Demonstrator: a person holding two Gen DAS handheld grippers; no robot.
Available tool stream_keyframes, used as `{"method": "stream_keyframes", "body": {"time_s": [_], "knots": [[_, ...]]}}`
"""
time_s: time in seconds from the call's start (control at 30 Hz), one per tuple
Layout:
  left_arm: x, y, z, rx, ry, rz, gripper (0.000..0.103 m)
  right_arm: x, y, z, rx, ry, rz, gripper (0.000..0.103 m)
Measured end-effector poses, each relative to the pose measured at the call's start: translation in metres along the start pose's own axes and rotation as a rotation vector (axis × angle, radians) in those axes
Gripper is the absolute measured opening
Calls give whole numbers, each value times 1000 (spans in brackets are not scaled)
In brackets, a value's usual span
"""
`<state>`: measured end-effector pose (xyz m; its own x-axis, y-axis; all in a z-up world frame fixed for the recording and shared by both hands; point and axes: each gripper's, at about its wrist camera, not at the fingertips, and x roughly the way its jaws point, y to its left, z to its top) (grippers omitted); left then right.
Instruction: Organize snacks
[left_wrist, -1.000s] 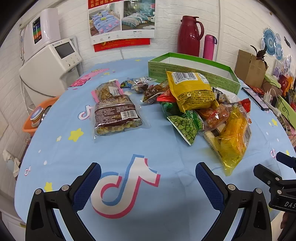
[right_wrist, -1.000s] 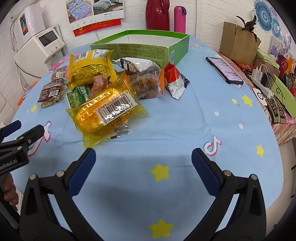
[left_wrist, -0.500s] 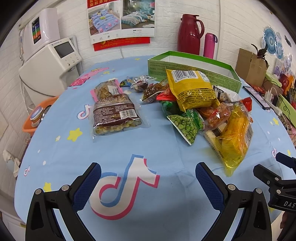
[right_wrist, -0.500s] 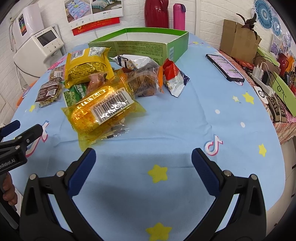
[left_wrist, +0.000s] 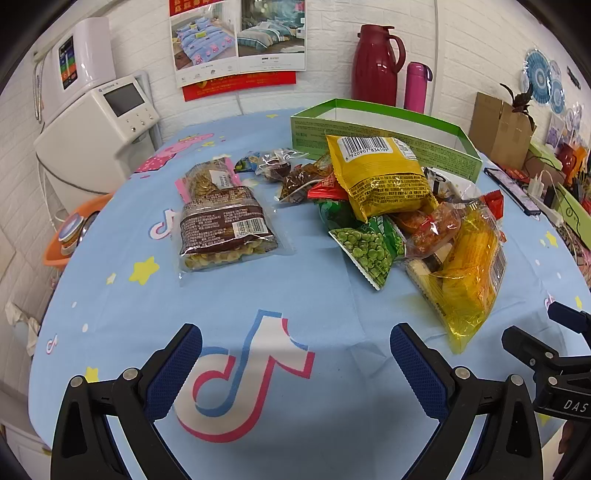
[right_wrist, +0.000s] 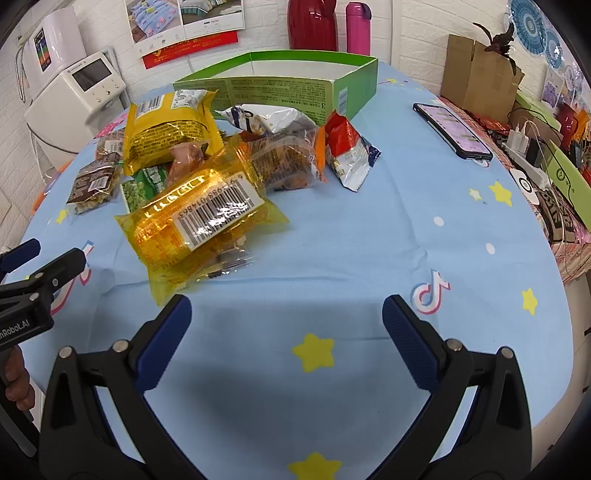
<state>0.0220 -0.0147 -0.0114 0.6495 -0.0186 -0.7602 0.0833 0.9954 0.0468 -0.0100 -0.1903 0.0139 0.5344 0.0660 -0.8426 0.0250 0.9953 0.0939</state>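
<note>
A: What do the two wrist views show?

B: A table (left_wrist: 229, 295) under a blue printed cloth, with a heap of snack packets in front of a green box (left_wrist: 384, 129). The left tool (left_wrist: 295, 365) and the right tool (right_wrist: 286, 325) each hover over bare cloth, jaws spread wide, holding nothing.

A: Which packets can be told apart?

B: A yellow barcoded bag (left_wrist: 380, 173) lies on top of the heap; a green pea packet (left_wrist: 365, 247) pokes out beneath it; a clear yellow packet (right_wrist: 199, 221) lies nearest the right tool. A brown nut bag (left_wrist: 225, 229) sits apart to the left, overlapping a second nut packet (left_wrist: 208, 179) behind it.

A: What is hard to make out?

B: The box floor is hidden by its near wall, so its contents cannot be told. Several packets in the heap are largely covered: a red packet (left_wrist: 327, 184) shows only a corner in the left view. Small wrappers (left_wrist: 277, 166) behind the heap are too small to read. The left tool's body is cut off at the right view's left edge, where fingers (right_wrist: 16, 376) of a hand show.
</note>
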Motion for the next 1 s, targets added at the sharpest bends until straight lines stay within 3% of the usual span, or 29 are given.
{"method": "stream_keyframes", "body": {"time_s": [0.37, 0.53, 0.6, 0.7, 0.87, 0.93, 1.0], "knots": [[1, -2, 0, 7, 8, -19, 103, 0, 1, 0, -1, -9, 13, 103], [-5, 0, 4, 3, -20, -113, 103, -12, -8, 5, 2, -129, 180, 103], [1, 0, 5, 11, 27, -160, 103, -16, -17, 7, 19, -200, 233, 103], [8, 2, 7, -25, 85, -278, 103, -10, -22, 17, -53, -157, 288, 103], [-1, -14, 15, -35, 60, -469, 101, 12, -35, 44, -97, -72, 471, 103], [-1, -24, 17, -16, 65, -507, 96, 22, -34, 57, -123, -25, 526, 103], [4, -33, 18, -23, 84, -527, 82, 33, -29, 68, -168, 13, 545, 99]]}}
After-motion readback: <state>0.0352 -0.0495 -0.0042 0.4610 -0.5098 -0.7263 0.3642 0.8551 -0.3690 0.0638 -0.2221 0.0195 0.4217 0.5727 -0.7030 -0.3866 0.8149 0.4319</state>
